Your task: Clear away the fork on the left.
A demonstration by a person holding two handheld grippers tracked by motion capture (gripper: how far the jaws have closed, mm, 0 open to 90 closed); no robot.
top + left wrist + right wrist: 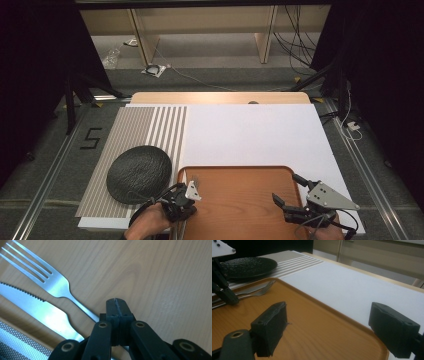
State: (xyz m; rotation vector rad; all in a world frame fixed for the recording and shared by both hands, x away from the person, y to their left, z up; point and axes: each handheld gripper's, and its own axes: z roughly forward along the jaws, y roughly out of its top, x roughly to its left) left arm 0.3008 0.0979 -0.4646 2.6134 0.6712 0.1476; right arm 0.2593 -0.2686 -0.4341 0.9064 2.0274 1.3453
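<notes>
A steel fork (57,286) and a serrated knife (37,308) lie side by side at the left edge of a wooden tray (240,200). My left gripper (116,300) is shut, its jaws pressed together with the tips low over the tray and the fork's handle running in beneath them; no metal shows between the pads. In the high view, this left gripper (195,190) sits at the tray's near left corner. My right gripper (289,191) hovers open over the tray's right side, and nothing lies between its wide-set fingers (272,322).
A black round plate (139,173) rests on a grey striped placemat (145,130) left of the tray. A white mat (255,135) covers the table behind and to the right. Beyond the table's far edge are shelves and cables on the floor.
</notes>
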